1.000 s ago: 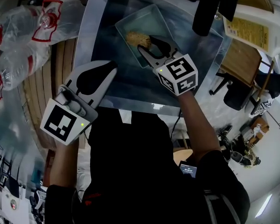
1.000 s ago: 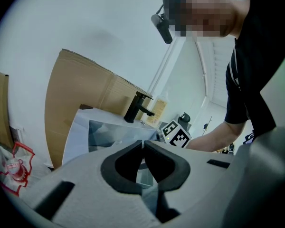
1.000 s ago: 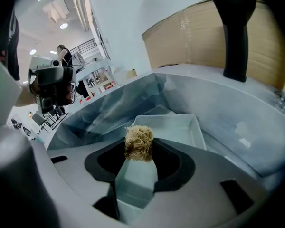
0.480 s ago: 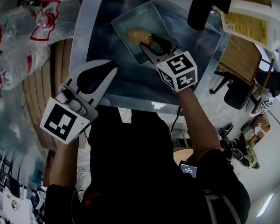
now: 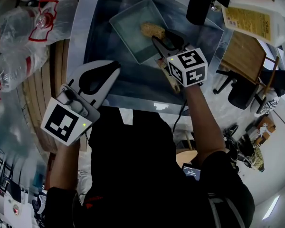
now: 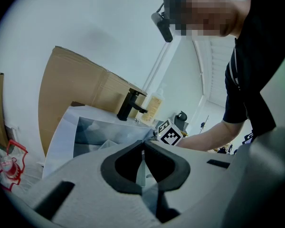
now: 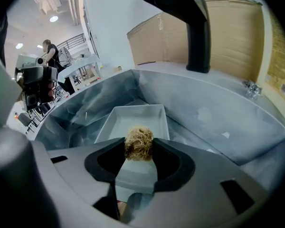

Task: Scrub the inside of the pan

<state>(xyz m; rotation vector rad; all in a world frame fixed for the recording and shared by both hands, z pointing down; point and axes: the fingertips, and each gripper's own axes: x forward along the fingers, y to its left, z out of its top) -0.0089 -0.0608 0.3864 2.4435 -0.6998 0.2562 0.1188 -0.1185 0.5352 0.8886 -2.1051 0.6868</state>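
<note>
Rectangular pan [image 5: 129,32] lying flat, open side up, on the floor of the sink [image 5: 97,46]; in the right gripper view its long axis runs away from the jaws toward the sink's far wall, left of the black faucet [image 7: 192,27]. Right gripper [image 7: 139,151]: jaws clamped on a tan fibrous scrubber [image 7: 138,142], held over the pan's near end. Left gripper [image 6: 143,145]: jaws closed together, nothing between them, at the sink's near rim, apart from the pan
</note>
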